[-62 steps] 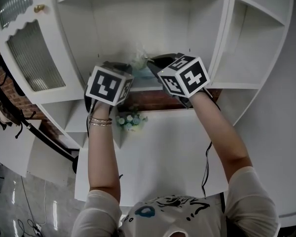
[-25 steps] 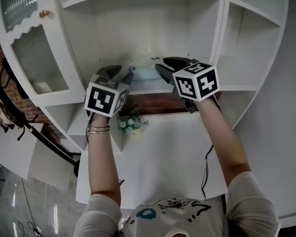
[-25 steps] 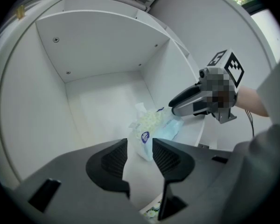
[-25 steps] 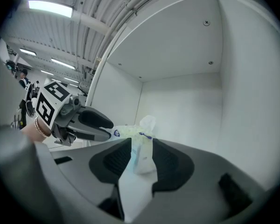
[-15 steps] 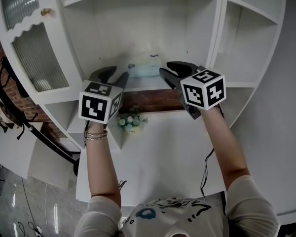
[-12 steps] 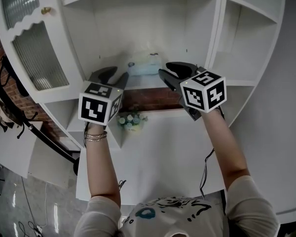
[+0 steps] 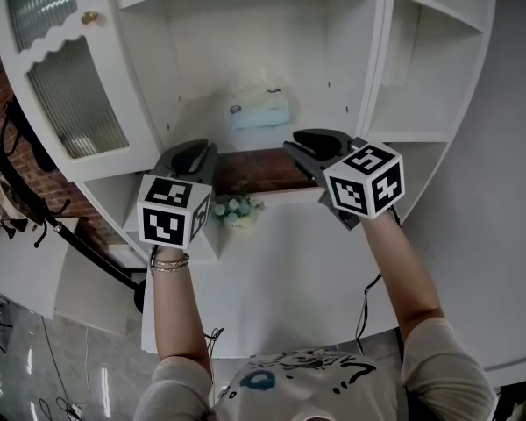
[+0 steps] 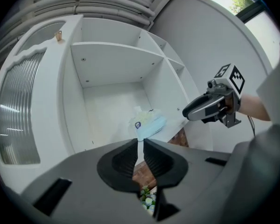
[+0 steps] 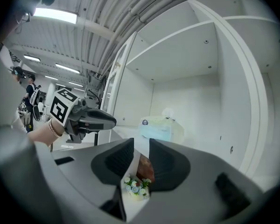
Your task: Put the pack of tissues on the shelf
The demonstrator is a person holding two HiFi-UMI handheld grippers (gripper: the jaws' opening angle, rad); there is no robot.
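The tissues lie on the shelf, towards its back, and neither gripper touches them. The left gripper is just before the shelf's front edge, at its left. Its jaws have just been closing to a thin slit, with nothing between them. The right gripper is before the shelf's right. Its jaws have also just been closing and stand apart, released. Flowers stand below the shelf on the counter.

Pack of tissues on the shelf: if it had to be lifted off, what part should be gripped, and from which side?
Probably its two short ends, coming in level from the open front. The pack of tissues lies flat on the shelf with its long side across the opening and bare board beside both ends; the tuft on top looks too flimsy.
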